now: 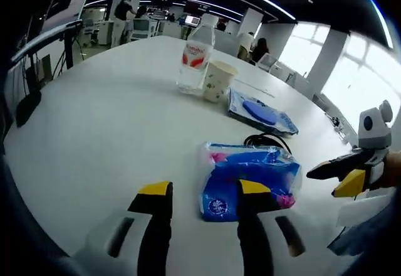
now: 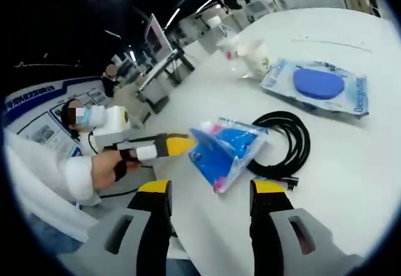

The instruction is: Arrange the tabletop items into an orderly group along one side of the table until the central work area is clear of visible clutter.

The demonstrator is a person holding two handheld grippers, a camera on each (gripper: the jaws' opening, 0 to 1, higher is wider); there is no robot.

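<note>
Red bottle label [image 1: 194,57] lettering too blurred; writing on flat blue packet [image 2: 318,86] edge illegible; nothing readable.

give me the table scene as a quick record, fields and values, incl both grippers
surface: white table
nearest item: blue tissue pack, lying flat
beside it: coiled black cable, touching the pack's far side
flat item: clear packet with a blue disc
far group: water bottle and paper cup, upright, side by side
left gripper: open, jaws over the table at the tissue pack's near edge
right gripper: open, just short of the tissue pack, holding nothing
</note>
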